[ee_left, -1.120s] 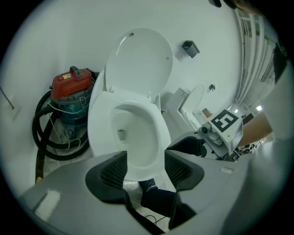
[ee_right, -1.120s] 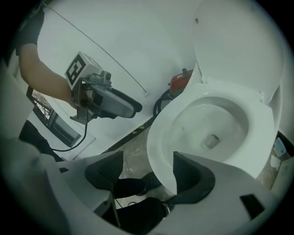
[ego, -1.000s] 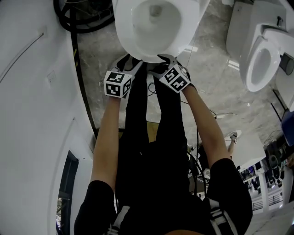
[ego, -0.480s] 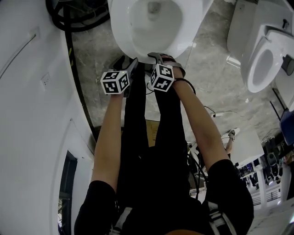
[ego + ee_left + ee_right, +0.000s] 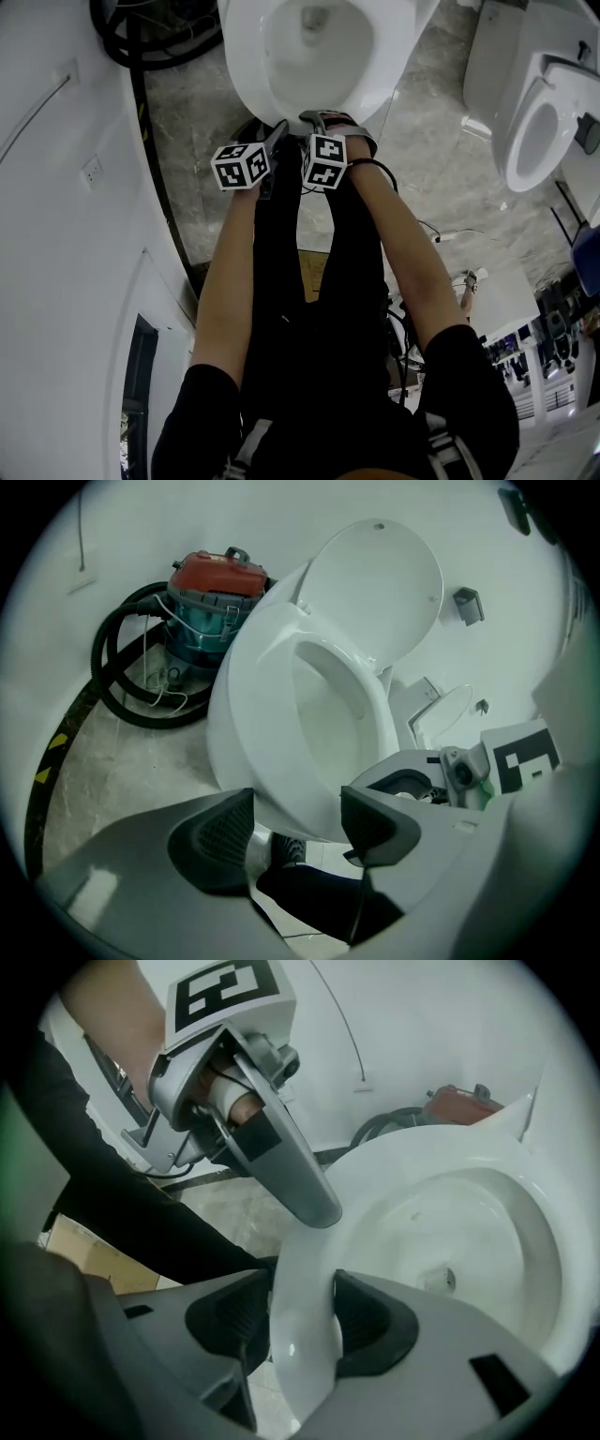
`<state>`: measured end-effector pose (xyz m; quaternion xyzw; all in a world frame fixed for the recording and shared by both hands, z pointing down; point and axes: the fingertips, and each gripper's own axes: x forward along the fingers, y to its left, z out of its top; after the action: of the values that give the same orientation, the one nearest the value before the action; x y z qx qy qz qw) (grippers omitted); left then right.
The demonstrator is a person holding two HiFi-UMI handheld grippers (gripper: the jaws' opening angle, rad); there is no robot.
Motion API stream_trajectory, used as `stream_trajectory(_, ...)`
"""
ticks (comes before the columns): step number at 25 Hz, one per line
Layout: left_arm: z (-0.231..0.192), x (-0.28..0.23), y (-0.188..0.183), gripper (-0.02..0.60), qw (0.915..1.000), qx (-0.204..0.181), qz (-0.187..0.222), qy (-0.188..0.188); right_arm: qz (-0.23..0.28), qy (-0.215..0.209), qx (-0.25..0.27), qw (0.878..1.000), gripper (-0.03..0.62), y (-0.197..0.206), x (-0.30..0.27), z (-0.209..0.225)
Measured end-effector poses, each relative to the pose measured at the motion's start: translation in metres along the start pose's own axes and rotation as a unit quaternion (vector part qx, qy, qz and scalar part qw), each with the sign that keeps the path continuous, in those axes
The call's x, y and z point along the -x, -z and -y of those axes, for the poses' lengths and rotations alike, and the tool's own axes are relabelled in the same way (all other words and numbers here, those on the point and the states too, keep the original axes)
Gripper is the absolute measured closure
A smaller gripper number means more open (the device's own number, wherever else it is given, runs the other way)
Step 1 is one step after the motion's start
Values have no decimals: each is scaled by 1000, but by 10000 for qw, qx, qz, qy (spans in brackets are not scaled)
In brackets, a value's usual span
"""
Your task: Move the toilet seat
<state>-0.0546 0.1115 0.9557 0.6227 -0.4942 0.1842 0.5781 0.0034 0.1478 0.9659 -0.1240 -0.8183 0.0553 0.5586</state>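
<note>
A white toilet stands with its lid (image 5: 375, 592) raised and its seat (image 5: 248, 66) down on the bowl. My right gripper (image 5: 323, 117) is at the seat's front edge. In the right gripper view the seat's edge (image 5: 305, 1269) runs between the jaws of the right gripper (image 5: 298, 1321). Those jaws have just been closing, and both pads now press on the edge. My left gripper (image 5: 277, 136) is just to its left. The left gripper (image 5: 292, 832) has just been opening wider, and the toilet's front hangs between its pads without touching them.
A red and teal vacuum cleaner (image 5: 211, 597) with a black hose (image 5: 112, 667) stands left of the toilet, against the white wall (image 5: 56, 187). A second toilet (image 5: 539, 112) is at the right. The person's black-clad legs are directly below the grippers.
Both grippers have drawn closer together and sunk onto the seat's front edge. Both marker cubes have rolled, the right one more.
</note>
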Motion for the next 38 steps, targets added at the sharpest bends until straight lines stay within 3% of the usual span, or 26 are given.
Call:
stream_trajectory(3,-2,-1,-3,288,9999,114,41,-22,-87,212,256,9994,388,0,0,2)
stream_trajectory(14,12,19,-14,292,9998,155,-128,28,-99,101,128,9998,395,-14,31,-6)
stream_trajectory(24,33,44,-24,309,9985,532,-45,-78,-99,-27,8,9999,396,-25,67,-11)
stream_trajectory(38,61,76,-44,348,9951,931,211,260,39,-119,-102,9999,404,-40,116,-13)
